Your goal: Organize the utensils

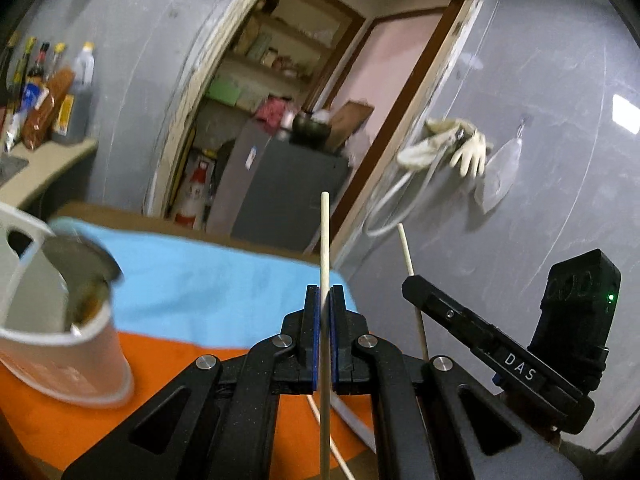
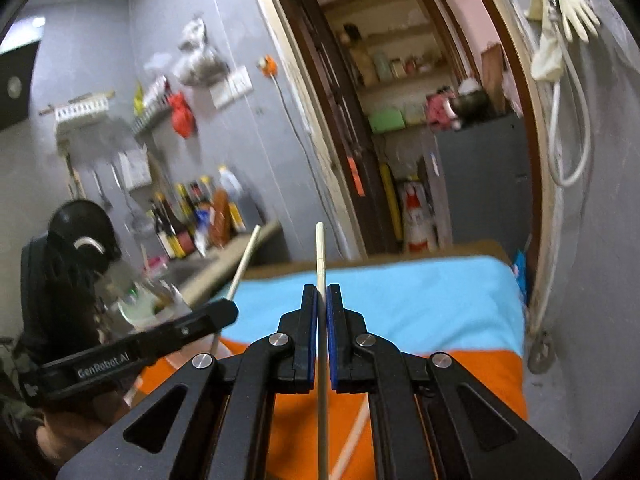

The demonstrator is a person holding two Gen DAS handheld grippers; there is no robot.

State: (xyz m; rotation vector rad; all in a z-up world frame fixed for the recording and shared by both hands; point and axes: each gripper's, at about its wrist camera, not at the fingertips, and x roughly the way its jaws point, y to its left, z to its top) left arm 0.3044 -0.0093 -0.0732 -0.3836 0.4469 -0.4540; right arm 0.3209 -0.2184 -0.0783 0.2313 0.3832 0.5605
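Note:
My left gripper [image 1: 324, 294] is shut on a pale wooden chopstick [image 1: 325, 236] that runs up between its blue pads and pokes above them. My right gripper [image 2: 321, 292] is shut on a second pale chopstick [image 2: 320, 248], held the same way. Each view shows the other gripper from the side: the right one [image 1: 412, 280] with its chopstick [image 1: 405, 248], the left one [image 2: 230, 310] with its chopstick [image 2: 246, 260]. A white utensil holder [image 1: 60, 320] with a metal spoon [image 1: 86, 258] in it stands on the orange cloth [image 1: 80, 416] at the left. Another pale stick lies on the cloth below the grippers.
A blue cloth [image 2: 400, 300] and the orange cloth cover the table. A counter with sauce bottles [image 2: 200, 212] and a sink lies at the left. Behind are a doorway, a grey cabinet [image 2: 480, 176], a fire extinguisher [image 2: 416, 220] and gloves [image 1: 452, 148] hanging on the grey wall.

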